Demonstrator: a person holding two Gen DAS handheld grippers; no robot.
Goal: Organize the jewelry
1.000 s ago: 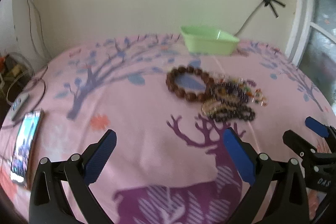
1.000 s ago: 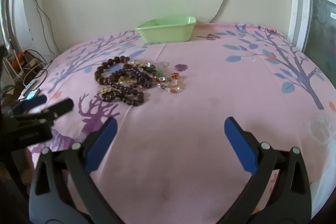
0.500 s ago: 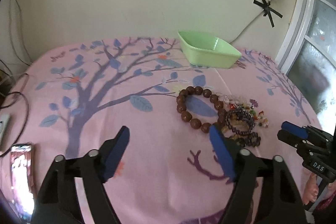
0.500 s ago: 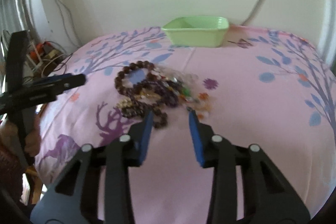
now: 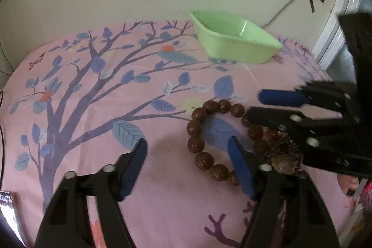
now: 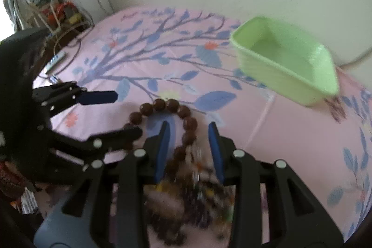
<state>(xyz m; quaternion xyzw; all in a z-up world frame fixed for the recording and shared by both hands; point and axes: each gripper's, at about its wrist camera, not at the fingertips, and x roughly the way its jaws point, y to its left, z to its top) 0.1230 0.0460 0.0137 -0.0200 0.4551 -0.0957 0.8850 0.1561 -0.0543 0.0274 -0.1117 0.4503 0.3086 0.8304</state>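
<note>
A bracelet of big brown beads (image 5: 197, 129) lies on the pink cloth, also in the right wrist view (image 6: 172, 106). Beside it lies a heap of smaller mixed bead bracelets (image 5: 282, 155), blurred in the right wrist view (image 6: 197, 196). My left gripper (image 5: 187, 150) is open; its right finger lies inside the brown ring, its left finger outside. My right gripper (image 6: 188, 131) is open with its fingers on either side of the ring's right arc, above the heap. A green plastic tray (image 5: 234, 41) stands at the back, also in the right wrist view (image 6: 286, 62).
The table has a pink cloth with a tree print (image 5: 93, 90). A phone (image 5: 9, 215) lies at the left edge. A small remote (image 6: 54, 62) and cables (image 6: 60, 15) lie beyond the table's left side. A wall stands right behind the tray.
Both grippers have moved forward onto the jewelry. The left gripper has narrowed and reached the brown bracelet. The right gripper has come over the heap and now straddles the brown beads.
</note>
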